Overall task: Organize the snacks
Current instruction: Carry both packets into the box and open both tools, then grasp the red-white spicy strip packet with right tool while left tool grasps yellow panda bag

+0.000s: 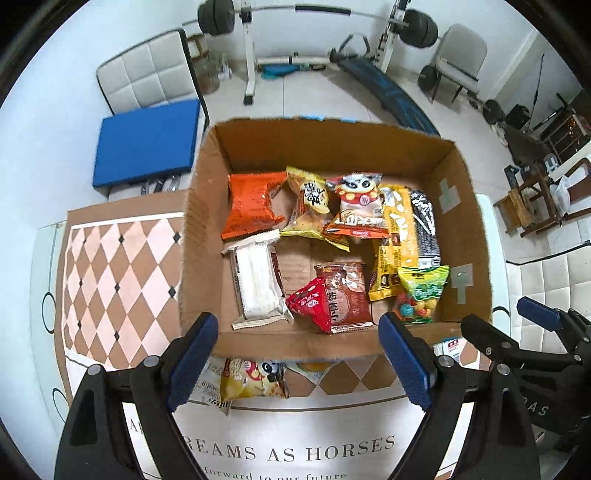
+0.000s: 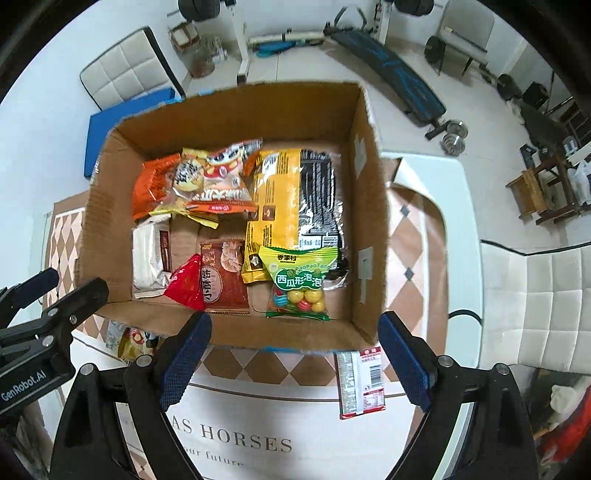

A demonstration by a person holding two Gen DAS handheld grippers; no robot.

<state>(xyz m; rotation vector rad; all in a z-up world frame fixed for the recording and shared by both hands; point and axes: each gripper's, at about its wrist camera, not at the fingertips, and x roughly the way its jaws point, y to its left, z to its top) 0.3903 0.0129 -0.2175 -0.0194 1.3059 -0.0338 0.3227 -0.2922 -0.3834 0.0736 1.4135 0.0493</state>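
Note:
An open cardboard box [image 1: 207,206] [image 2: 369,206] stands on the table and holds several snack packets: an orange bag [image 1: 253,205], a white wafer pack [image 1: 258,286], a red packet [image 1: 312,304], a yellow-black bag [image 2: 291,199] and a green gumball bag [image 2: 299,280]. My left gripper [image 1: 299,354] is open and empty above the box's near wall. My right gripper [image 2: 293,352] is open and empty, also at the near wall. A yellow snack pack [image 1: 255,380] and a red-white packet [image 2: 360,384] lie on the table in front of the box.
The table carries a diamond-patterned cloth [image 1: 122,280] with printed lettering. A blue pad [image 1: 146,142] on a white chair is behind left. Gym gear [image 1: 314,22] stands at the back. A white cushioned seat [image 2: 539,306] is at the right.

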